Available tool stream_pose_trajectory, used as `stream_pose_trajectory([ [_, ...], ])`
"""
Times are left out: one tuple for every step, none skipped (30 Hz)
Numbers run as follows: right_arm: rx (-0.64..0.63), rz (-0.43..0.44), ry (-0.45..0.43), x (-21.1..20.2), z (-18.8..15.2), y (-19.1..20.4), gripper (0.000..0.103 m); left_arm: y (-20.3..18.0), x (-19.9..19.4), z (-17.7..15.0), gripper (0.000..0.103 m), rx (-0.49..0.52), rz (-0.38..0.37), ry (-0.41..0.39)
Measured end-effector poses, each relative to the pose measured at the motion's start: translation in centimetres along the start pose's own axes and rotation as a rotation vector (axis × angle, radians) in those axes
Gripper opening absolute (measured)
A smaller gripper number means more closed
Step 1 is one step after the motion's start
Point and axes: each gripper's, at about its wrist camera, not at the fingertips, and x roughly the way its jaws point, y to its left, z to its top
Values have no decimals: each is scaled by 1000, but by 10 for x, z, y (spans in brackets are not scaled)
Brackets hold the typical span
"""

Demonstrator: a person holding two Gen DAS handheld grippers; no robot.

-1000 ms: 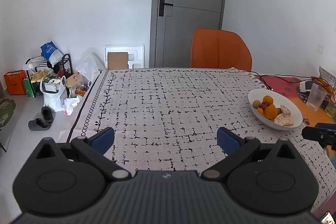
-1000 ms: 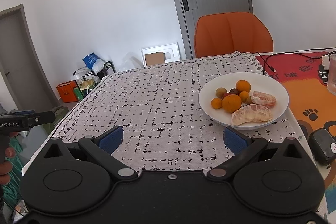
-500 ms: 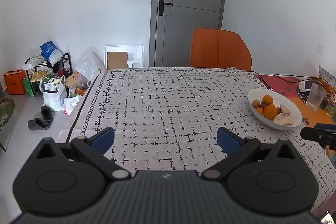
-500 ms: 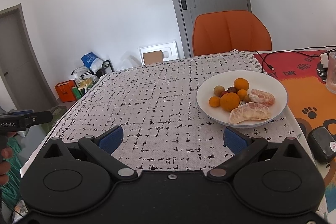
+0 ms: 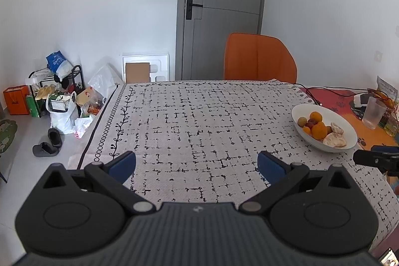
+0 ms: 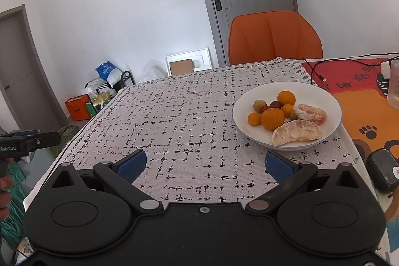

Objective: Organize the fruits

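Both grippers were empty, fingers spread wide. The white bowl (image 6: 326, 101) of oranges, small fruits and peeled pomelo segments (image 6: 296, 132) sat just beyond the right gripper (image 6: 206, 163), off its right fingertip, and well right of the left gripper (image 5: 197, 165). Advised: approach from above and take the exposed large orange (image 6: 272, 119) squarely.

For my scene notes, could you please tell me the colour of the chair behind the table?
Orange; the chair shows best in the right wrist view.
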Motion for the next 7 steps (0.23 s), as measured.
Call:
stream_pose_trajectory([
  [2,-1,0,0,0,0,103,0,0,0,103,0,-2,1],
  [4,-1,-1,0,0,0,103,0,0,0,103,-1,-2,0],
  [4,-3,-2,0,0,0,103,0,0,0,103,-2,-2,-1],
  [5,-4,-1,0,0,0,103,0,0,0,103,-2,-1,-1],
  [4,-4,0,0,0,-1,103,0,0,0,103,-3,-1,-1],
  [4,-5,0,0,0,-1,103,1,0,0,103,-4,-2,-1],
  [4,-6,0,0,0,-1,103,1,0,0,103,-3,-5,-3],
])
